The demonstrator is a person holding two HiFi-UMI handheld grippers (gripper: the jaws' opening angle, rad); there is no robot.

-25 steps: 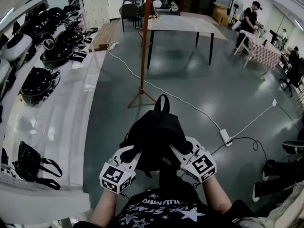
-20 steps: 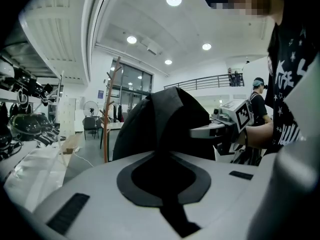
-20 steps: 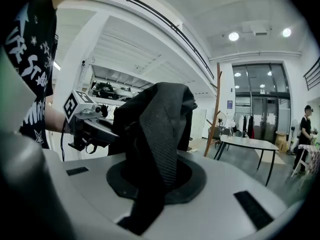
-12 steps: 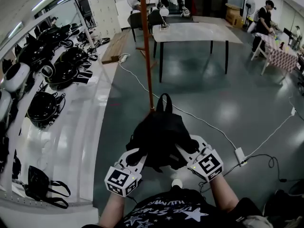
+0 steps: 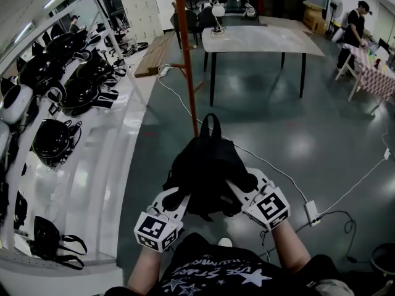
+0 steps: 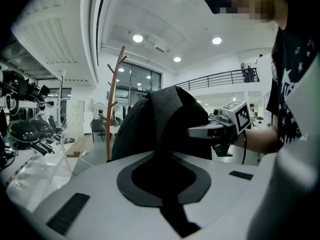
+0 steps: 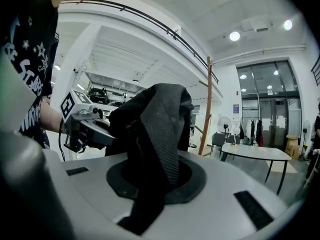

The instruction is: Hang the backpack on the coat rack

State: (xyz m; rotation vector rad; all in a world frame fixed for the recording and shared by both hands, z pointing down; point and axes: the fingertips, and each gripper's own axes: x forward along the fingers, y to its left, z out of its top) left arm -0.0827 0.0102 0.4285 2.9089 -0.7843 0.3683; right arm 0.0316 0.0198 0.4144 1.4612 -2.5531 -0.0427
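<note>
I hold a black backpack (image 5: 207,168) up in front of me between both grippers, its top loop (image 5: 211,123) pointing away. My left gripper (image 5: 178,197) is shut on the bag's left side, with black fabric (image 6: 160,124) pinched in its jaws. My right gripper (image 5: 237,189) is shut on the right side, where a woven strap (image 7: 162,134) hangs through its jaws. The orange coat rack (image 5: 187,60) stands just beyond the bag; the bag hides its base. The rack's pole (image 6: 112,109) also shows in the left gripper view, and the same pole (image 7: 206,111) in the right gripper view.
A white shelf (image 5: 92,165) with several black helmets (image 5: 52,140) runs along the left. A table (image 5: 259,39) stands behind the rack. A white cable and a power strip (image 5: 311,211) lie on the floor at right. A person (image 5: 355,26) works at the far right.
Both grippers and the backpack have moved forward across the floor towards the coat rack. The rack's feet, visible before, are now hidden behind the bag. The grip is unchanged.
</note>
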